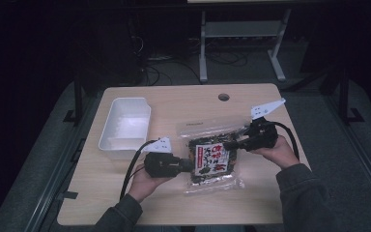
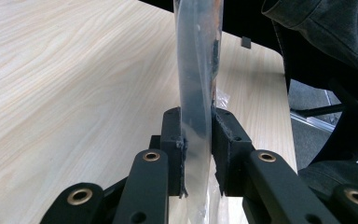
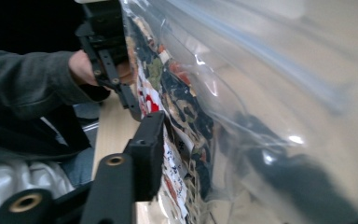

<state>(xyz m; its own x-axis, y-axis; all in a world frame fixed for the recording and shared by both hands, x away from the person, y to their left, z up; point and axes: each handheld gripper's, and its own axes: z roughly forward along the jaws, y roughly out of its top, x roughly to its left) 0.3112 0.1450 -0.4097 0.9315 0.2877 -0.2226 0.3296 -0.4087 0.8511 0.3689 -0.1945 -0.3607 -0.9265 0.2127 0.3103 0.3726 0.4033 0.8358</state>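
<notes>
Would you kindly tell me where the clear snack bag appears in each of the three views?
High view: clear snack bag at table centre, between both grippers.
Left gripper view: edge-on, upright, clamped between the jaws.
Right gripper view: fills the right side.
Shared landmark: the wooden table.

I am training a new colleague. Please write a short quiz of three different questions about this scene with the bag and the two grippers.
1. True or false: the left gripper has its jaws shut on the clear bag.
2. What stands left of the bag on the table? A) white tub B) red cup C) metal pan
3. What lies inside the bag?

Key: 1 true; 2 A, the white tub; 3 a printed snack packet.
</notes>
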